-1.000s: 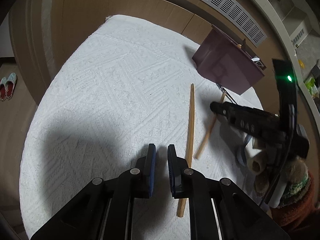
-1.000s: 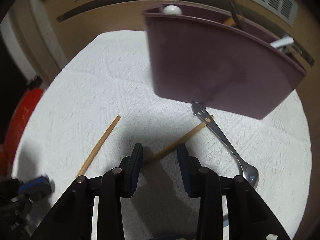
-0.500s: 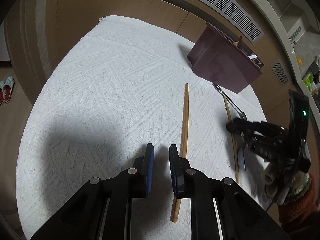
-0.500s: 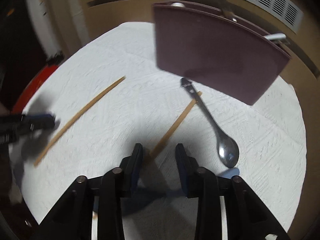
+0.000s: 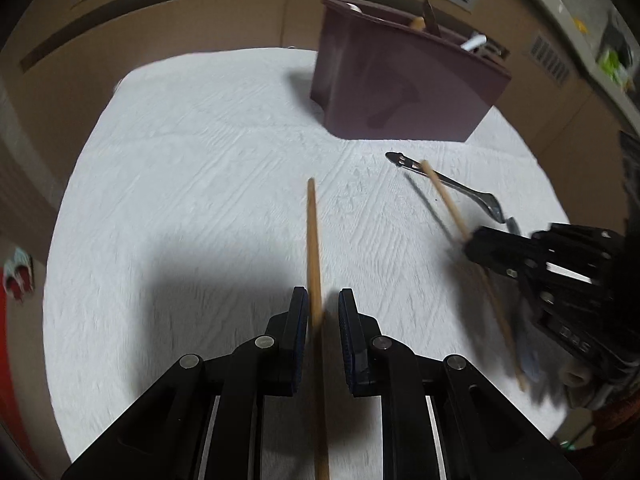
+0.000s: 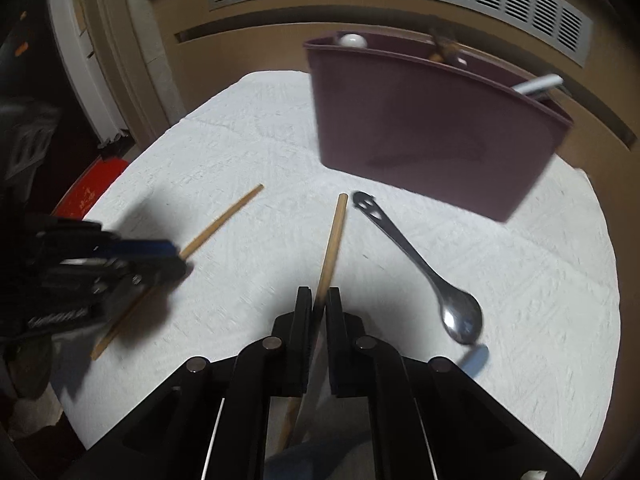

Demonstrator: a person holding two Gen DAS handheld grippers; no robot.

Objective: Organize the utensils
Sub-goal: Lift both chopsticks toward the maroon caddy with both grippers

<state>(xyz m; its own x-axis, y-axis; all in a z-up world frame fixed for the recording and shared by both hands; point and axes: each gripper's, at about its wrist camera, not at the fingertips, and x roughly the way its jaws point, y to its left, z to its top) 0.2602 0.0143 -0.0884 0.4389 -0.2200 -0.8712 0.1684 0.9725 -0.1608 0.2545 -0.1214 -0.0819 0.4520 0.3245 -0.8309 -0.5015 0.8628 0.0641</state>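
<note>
Pinching one chopstick (image 6: 331,240) in my right gripper (image 6: 318,312), I have just been closing these jaws, and they now sit tight on the wood low in the centre of the right wrist view, the stick running up and slightly right from between them, its far tip just beside the handle end of the spoon (image 6: 420,264). I judge I hold it near its lower part so the long free end can be steered into the maroon utensil holder (image 6: 432,128), which stands upright at the upper right on the white cloth (image 6: 224,152) and already has several handles poking above its rim. My left gripper (image 5: 323,316) straddles the second chopstick (image 5: 313,240) at the bottom centre of the left wrist view; the jaws stand narrow with the stick between them, lying close against the left pad, while a gap shows on the right side, so I do not read it as clamped. The spoon lies flat on the cloth right of centre, bowl toward the lower right, not held. Both grippers tilt steeply downward at the cloth with fingers pointing up the frame toward the holder, and each shows as a dark blurred shape at the side edge of the other's view.
</note>
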